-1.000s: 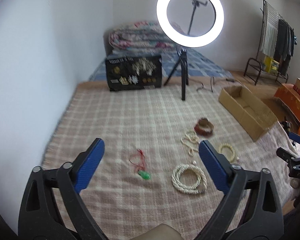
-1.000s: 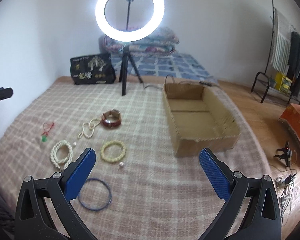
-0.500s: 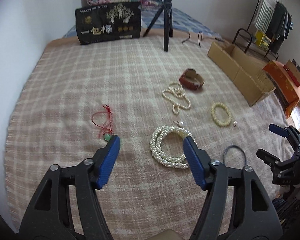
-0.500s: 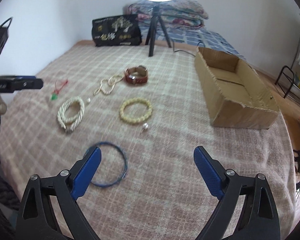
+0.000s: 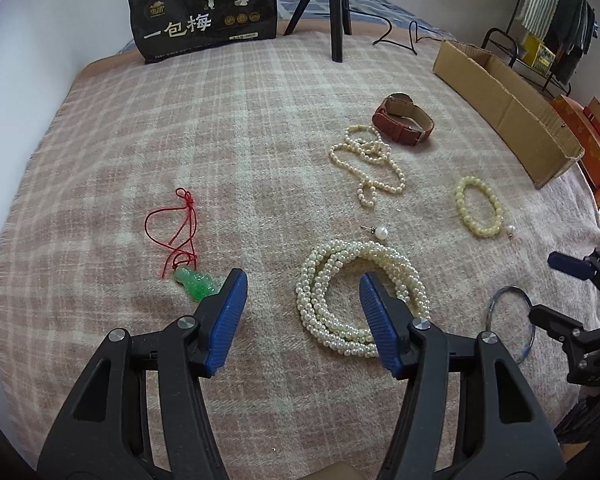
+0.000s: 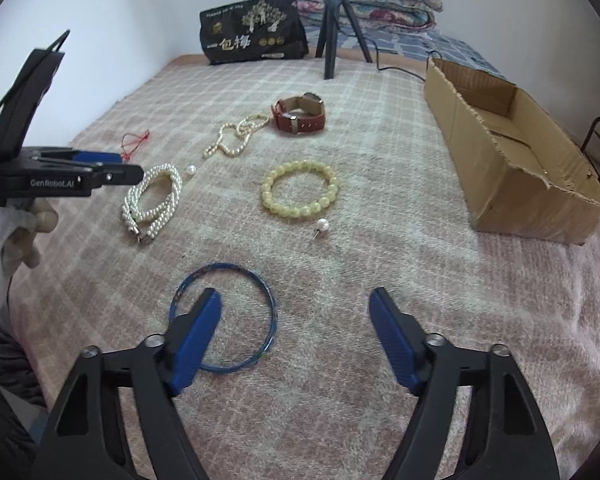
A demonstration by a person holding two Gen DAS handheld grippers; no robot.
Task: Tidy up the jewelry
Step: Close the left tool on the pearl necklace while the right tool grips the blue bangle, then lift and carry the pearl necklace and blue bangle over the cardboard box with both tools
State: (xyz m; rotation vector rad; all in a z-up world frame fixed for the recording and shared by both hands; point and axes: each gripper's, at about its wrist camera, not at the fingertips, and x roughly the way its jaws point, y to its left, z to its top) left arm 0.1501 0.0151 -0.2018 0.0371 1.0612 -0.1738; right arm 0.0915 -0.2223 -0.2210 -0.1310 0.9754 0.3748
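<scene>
Cream-white coiled pearl strand (image 5: 356, 300), multi-loop, lies flat on plaid blanket (image 5: 220, 128). Left gripper (image 5: 302, 300) jaws spread, nothing held; its right pad overlaps the coil's inner edge in view, contact cannot be told. Right gripper (image 6: 294, 312) jaws spread, empty, left pad over thin blue bangle (image 6: 224, 316). Yellow bead bracelet (image 6: 300, 194) and loose pearl stud (image 6: 321, 225) lie between coil and cardboard box (image 6: 508, 160).
</scene>
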